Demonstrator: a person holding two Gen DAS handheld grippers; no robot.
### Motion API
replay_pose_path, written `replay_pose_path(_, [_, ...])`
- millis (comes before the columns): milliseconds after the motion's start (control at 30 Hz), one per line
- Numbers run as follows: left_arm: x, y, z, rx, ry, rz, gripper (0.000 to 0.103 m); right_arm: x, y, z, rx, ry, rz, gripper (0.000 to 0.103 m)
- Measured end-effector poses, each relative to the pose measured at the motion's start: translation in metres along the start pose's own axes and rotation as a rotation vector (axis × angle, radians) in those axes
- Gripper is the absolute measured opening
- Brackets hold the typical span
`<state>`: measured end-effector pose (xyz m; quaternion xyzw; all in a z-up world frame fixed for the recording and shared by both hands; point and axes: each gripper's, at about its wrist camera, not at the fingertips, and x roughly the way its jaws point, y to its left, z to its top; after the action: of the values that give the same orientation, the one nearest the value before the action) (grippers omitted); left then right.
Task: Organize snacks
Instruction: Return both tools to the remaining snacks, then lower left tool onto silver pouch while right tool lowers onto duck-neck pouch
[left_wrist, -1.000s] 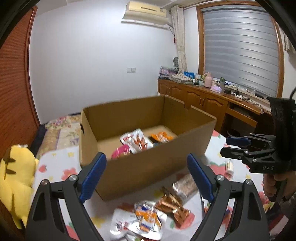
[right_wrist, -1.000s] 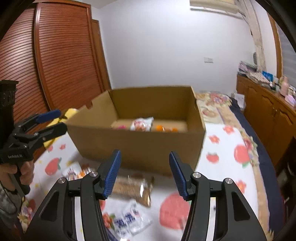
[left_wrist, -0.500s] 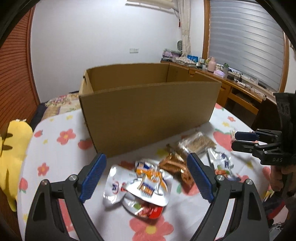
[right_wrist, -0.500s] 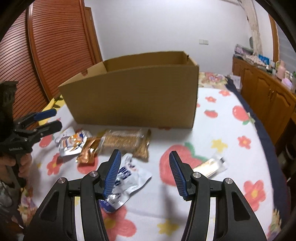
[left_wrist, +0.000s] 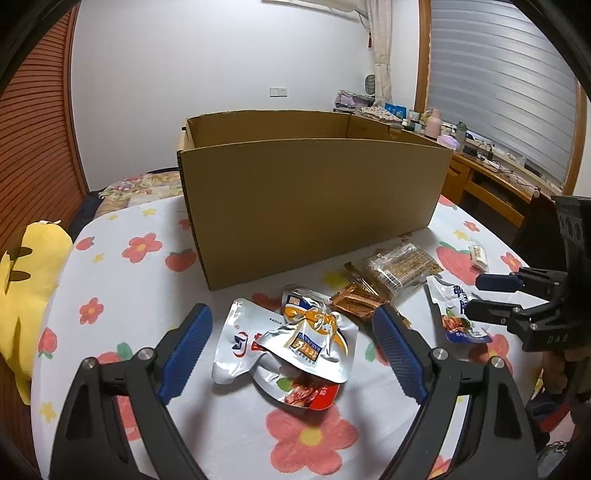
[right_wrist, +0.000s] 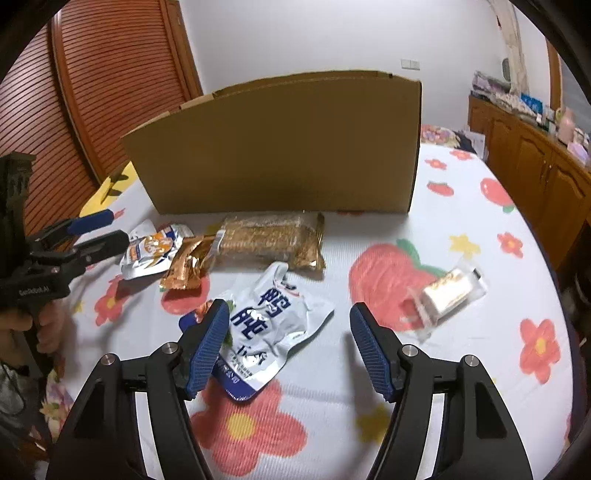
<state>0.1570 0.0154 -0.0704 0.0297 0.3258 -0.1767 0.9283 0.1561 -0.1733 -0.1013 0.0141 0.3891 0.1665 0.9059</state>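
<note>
A brown cardboard box (left_wrist: 310, 195) stands on the flowered tablecloth (left_wrist: 122, 280); it also shows in the right wrist view (right_wrist: 280, 147). In front of it lie silver snack pouches (left_wrist: 295, 343), a gold wrapper (left_wrist: 356, 302), a clear pack of brown bars (right_wrist: 269, 236), a white and blue pouch (right_wrist: 269, 325) and a small clear-wrapped bar (right_wrist: 448, 290). My left gripper (left_wrist: 291, 347) is open, low over the silver pouches. My right gripper (right_wrist: 288, 341) is open, low over the white and blue pouch.
A yellow plush toy (left_wrist: 26, 280) lies at the table's left edge. A wooden slatted wardrobe (right_wrist: 110, 81) stands on the left. A wooden cabinet with clutter (left_wrist: 491, 177) runs along the window on the right.
Both grippers have come down from above the box's rim to just over the table. The box's inside has gone out of view. The loose snacks now lie between the fingers.
</note>
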Motion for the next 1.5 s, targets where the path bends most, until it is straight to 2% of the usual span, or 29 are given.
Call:
replay_pose_path(367, [0.000, 0.002, 0.000, 0.002, 0.003, 0.019, 0.089, 0.011, 0.011, -0.001, 0.006, 0.053, 0.010, 0.071])
replay_pose_path(567, [0.000, 0.002, 0.000, -0.001, 0.003, 0.018, 0.089, 0.017, 0.004, 0.012, 0.078, 0.077, 0.080, 0.071])
replay_pose_path(700, [0.000, 0.003, 0.000, -0.008, 0.007, 0.019, 0.089, 0.022, 0.010, 0.016, 0.057, 0.085, 0.057, 0.071])
replay_pose_path(833, [0.003, 0.002, -0.001, -0.001, 0.021, 0.007, 0.089, 0.024, 0.017, 0.013, 0.005, 0.086, 0.002, 0.055])
replay_pose_path(1100, [0.012, -0.010, 0.003, 0.072, 0.070, -0.002, 0.089, 0.017, 0.018, 0.009, -0.069, 0.072, -0.025, 0.050])
replay_pose_path(1233, [0.016, -0.018, 0.008, 0.123, 0.100, -0.024, 0.086, 0.018, 0.016, 0.009, -0.076, 0.070, -0.028, 0.051])
replay_pose_path(1300, [0.019, -0.021, 0.010, 0.142, 0.118, -0.040, 0.084, 0.020, 0.016, 0.008, -0.077, 0.076, -0.022, 0.047])
replay_pose_path(1500, [0.032, -0.029, 0.016, 0.202, 0.202, -0.077, 0.065, 0.019, 0.016, 0.006, -0.075, 0.070, -0.014, 0.047])
